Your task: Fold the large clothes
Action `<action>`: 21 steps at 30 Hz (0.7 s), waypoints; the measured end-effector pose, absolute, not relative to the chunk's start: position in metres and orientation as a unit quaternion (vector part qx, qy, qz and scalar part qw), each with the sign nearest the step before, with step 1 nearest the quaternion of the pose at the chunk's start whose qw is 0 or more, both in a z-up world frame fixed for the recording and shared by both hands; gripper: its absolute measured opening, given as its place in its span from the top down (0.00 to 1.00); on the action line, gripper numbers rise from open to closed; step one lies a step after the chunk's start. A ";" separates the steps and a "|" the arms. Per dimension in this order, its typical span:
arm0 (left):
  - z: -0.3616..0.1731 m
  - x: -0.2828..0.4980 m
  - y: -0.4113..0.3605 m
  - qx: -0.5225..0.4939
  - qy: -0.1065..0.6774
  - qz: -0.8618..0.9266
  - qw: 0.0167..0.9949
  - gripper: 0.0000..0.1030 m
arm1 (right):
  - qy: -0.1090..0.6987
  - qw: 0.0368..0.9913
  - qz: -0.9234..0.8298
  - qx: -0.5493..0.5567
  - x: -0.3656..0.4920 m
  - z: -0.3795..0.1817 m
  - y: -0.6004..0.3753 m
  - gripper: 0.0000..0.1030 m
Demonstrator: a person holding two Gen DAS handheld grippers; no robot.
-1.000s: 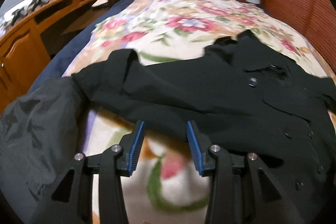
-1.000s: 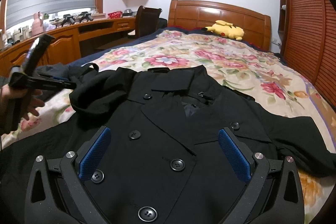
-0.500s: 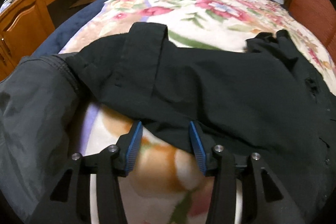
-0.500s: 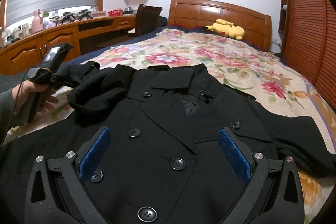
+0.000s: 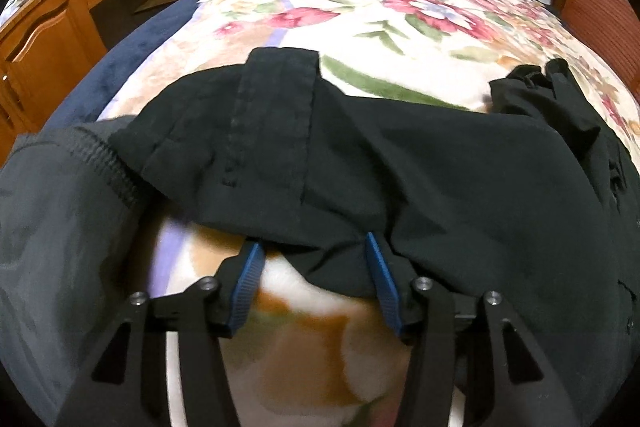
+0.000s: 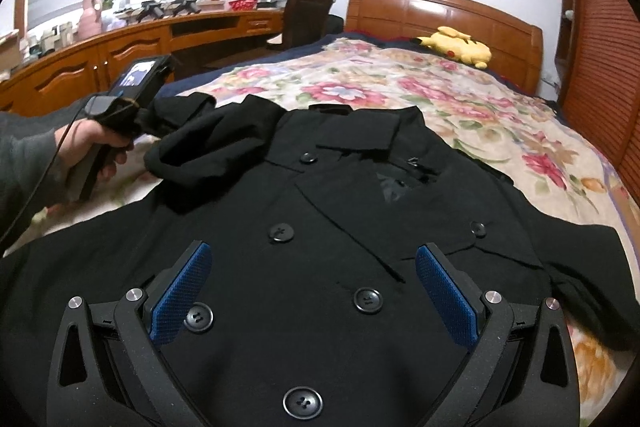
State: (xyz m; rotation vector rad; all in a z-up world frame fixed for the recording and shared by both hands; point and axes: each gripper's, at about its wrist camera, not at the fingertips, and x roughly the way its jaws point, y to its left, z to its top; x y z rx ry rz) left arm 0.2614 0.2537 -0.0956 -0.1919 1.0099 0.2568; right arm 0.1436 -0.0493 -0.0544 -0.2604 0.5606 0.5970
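Note:
A black double-breasted coat [image 6: 320,219] lies face up on the floral bed, buttons showing. Its left sleeve [image 5: 264,131] is folded back over itself. My left gripper [image 5: 312,251] points down at the sleeve's near edge. Its jaws are closing, a fold of black cloth lies between them by the right pad [image 5: 380,279], and the pads do not press on it. In the right wrist view a hand [image 6: 92,143] holds that gripper beside the sleeve. My right gripper [image 6: 314,259] hovers open over the coat's front, nothing between its fingers.
The floral blanket [image 5: 400,15] covers the bed up to a wooden headboard [image 6: 440,7], with a yellow plush toy [image 6: 456,45] by it. A wooden desk [image 6: 132,43] and a chair [image 6: 306,19] stand on the left. Grey cloth [image 5: 52,227] lies left of the sleeve.
My left gripper has moved down and forward to the sleeve's near edge, and black cloth now lies between its jaws. The right gripper has stayed in place.

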 end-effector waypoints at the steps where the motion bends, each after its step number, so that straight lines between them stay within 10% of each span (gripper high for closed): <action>1: -0.095 0.261 0.253 -0.090 0.480 0.117 0.865 0.65 | 0.272 0.909 0.289 -0.128 0.142 -0.054 -0.047 0.00; 6: -0.092 0.259 0.237 -0.056 0.482 0.099 0.869 0.99 | 0.272 0.909 0.288 -0.128 0.142 -0.054 -0.046 0.00; 21: 0.016 0.214 0.138 0.004 0.367 0.045 0.929 1.00 | 0.244 0.923 0.269 -0.126 0.129 -0.028 -0.072 0.00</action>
